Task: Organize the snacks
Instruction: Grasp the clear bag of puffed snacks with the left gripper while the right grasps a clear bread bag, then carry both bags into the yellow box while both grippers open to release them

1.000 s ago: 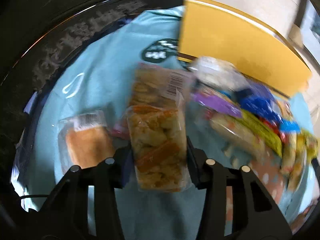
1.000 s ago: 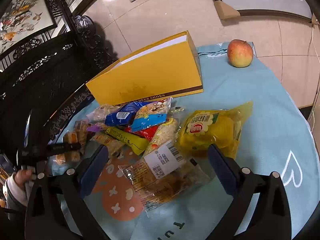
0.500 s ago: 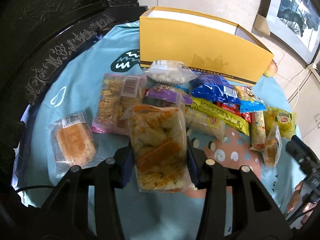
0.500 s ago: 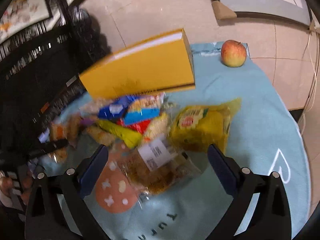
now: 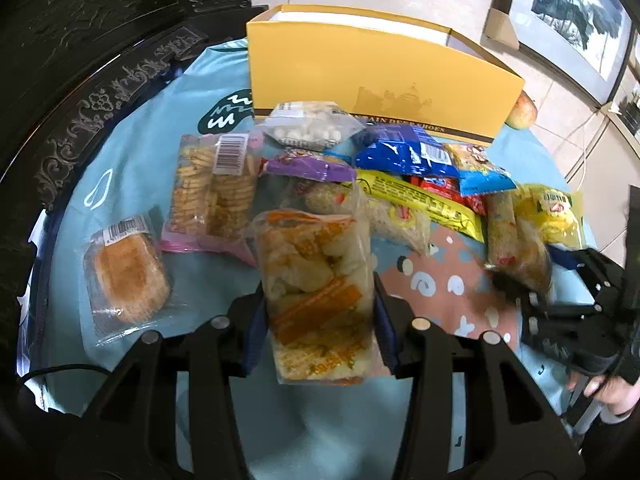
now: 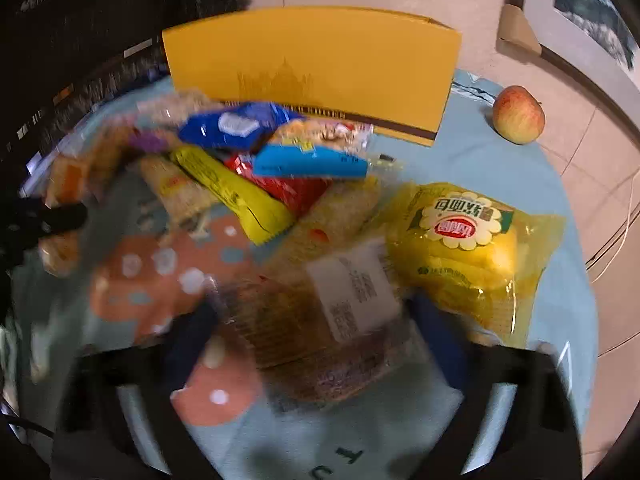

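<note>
The right gripper [image 6: 312, 332] has dropped around a labelled pack [image 6: 320, 320], fingers spread; the left gripper [image 5: 318, 320] pinches a snack bag [image 5: 316, 292] before the yellow box [image 5: 376, 80].

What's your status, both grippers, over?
Left gripper shut on orange snack bag, lifted clear of cloth. Right gripper open, jaws straddling brown cake pack, blurred. Yellow box beyond snack pile, path clear.

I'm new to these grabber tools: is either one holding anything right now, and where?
The left gripper pinches the clear puffed-snack bag by its lower sides. The right gripper straddles a labelled pastry packet; too blurred to confirm a hold.
</note>
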Demonstrator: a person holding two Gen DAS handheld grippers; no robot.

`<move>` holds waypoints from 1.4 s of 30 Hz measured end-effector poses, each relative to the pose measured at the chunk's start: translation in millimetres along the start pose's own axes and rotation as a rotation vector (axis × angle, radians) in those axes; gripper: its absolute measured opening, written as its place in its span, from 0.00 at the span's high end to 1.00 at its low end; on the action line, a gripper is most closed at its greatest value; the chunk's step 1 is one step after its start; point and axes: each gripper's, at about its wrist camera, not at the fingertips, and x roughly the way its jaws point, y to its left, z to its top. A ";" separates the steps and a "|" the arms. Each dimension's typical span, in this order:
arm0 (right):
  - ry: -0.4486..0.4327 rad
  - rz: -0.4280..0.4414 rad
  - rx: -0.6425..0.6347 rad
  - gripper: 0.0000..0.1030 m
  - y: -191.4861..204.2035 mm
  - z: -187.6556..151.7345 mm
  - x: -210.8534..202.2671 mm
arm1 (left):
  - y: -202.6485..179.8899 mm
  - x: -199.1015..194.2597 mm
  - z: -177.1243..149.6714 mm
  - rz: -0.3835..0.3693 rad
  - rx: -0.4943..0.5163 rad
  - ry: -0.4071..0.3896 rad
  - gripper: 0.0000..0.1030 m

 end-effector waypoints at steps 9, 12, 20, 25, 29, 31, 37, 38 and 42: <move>-0.056 0.098 0.061 0.56 -18.6 -1.4 -44.6 | -9.2 -13.4 5.1 -0.012 0.043 -0.036 0.55; -0.095 0.123 0.070 0.56 -19.5 5.5 -59.4 | -13.4 -22.5 11.5 -0.024 0.057 -0.054 0.55; -0.231 0.161 0.079 0.56 -24.1 46.3 -104.2 | -28.2 -57.2 50.0 -0.049 0.083 -0.142 0.55; -0.314 0.161 0.117 0.56 -39.6 100.0 -112.0 | -43.8 -65.2 92.3 -0.069 0.121 -0.199 0.55; -0.352 0.148 0.144 0.56 -52.0 137.3 -100.8 | -43.4 -53.1 137.5 -0.040 0.083 -0.200 0.55; -0.355 0.161 0.150 0.56 -54.7 153.4 -90.4 | -43.4 -46.8 154.1 -0.020 0.070 -0.202 0.55; -0.357 0.170 0.182 0.56 -61.3 190.3 -55.1 | -41.7 -17.8 204.5 -0.009 0.050 -0.201 0.55; -0.348 0.174 0.186 0.56 -62.4 194.9 -47.7 | -41.4 -10.5 211.3 -0.012 0.043 -0.204 0.55; -0.342 0.138 0.186 0.56 -64.2 211.9 -18.4 | -39.0 21.3 232.7 -0.024 -0.004 -0.193 0.55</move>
